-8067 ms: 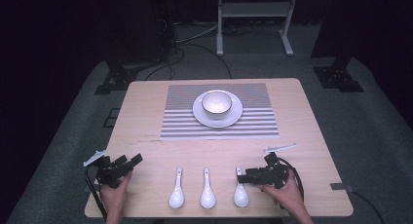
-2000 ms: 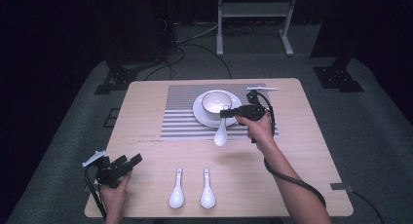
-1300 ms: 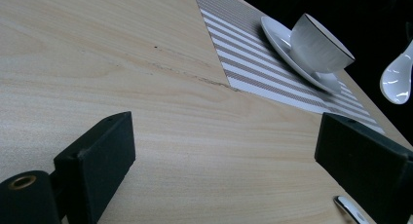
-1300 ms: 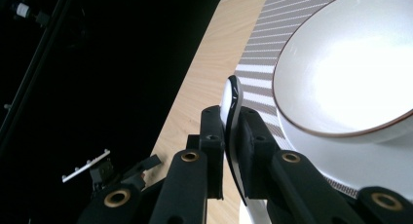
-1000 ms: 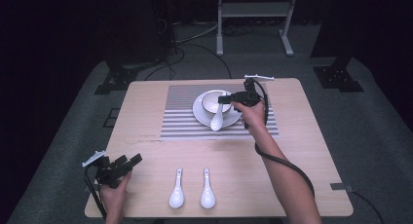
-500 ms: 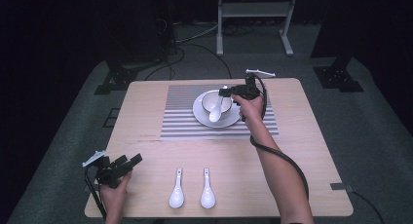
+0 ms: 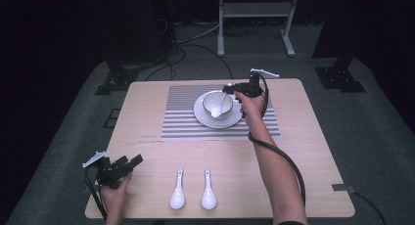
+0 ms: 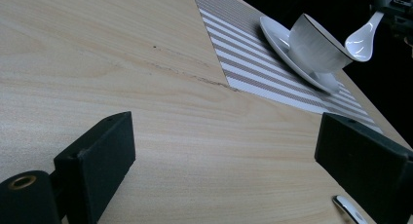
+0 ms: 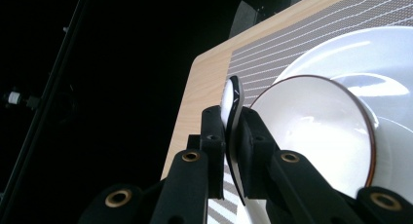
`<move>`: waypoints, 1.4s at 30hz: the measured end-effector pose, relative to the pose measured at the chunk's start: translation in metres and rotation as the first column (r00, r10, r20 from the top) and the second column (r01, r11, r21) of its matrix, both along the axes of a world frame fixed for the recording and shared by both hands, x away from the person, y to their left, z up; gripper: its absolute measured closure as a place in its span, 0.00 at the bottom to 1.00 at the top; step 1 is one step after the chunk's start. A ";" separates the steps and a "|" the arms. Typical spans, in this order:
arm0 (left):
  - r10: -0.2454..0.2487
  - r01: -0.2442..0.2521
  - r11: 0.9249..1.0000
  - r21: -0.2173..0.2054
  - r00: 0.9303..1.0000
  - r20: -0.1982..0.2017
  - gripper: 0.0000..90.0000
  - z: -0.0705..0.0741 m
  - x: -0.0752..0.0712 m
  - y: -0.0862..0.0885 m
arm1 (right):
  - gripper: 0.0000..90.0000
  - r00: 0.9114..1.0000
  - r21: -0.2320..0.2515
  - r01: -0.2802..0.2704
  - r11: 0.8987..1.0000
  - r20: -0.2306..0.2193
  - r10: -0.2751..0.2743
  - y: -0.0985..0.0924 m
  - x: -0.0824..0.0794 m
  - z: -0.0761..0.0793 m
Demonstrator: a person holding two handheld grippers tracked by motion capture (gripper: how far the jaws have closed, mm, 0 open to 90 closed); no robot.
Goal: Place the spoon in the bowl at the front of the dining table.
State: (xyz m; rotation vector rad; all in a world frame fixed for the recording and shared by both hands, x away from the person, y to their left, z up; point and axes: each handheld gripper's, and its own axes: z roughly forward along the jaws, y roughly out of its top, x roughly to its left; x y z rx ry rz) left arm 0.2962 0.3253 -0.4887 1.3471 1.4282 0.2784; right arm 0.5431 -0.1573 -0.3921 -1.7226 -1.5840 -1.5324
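Moved since earlier: the third spoon, which lay in the row at the near edge, is now up over the bowl; the right gripper has carried it across the table and out over the rim.
Held spoon: its white scoop hangs over the bowl's hollow in the high view, with the handle rising toward the gripper. From the left gripper view the spoon looks to be just above the rim of the bowl; I cannot tell whether it touches.
Right gripper: jaws nearly closed, clamped on the spoon's handle, which stands edge-on between the two pads.
Bowl: upright on a white plate, which sits on the striped mat at the far middle of the table.
Left gripper: it rests at the near left corner with jaws wide apart and nothing between them.
Other spoons: two lie side by side near the front edge, untouched.
Done: one spoon picked up and brought to the bowl.
Left, as I judge it: lower and let go of this spoon in the bowl, then likely fetch the remaining two the same way.
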 end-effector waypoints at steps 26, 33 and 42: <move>-0.004 0.004 1.000 0.001 1.000 0.001 0.07 0.000 0.000 0.000 | 0.91 0.990 0.000 0.138 0.990 0.005 -0.138 -0.008 0.006 -0.010; -0.002 0.002 1.000 0.001 1.000 0.002 0.07 0.000 0.000 0.000 | 0.91 0.985 -0.007 0.169 0.986 0.020 -0.169 -0.012 0.005 -0.009; -0.002 0.002 1.000 0.000 1.000 0.002 0.07 0.000 0.000 0.000 | 0.91 0.984 -0.020 0.178 0.984 0.014 -0.178 -0.014 0.005 -0.016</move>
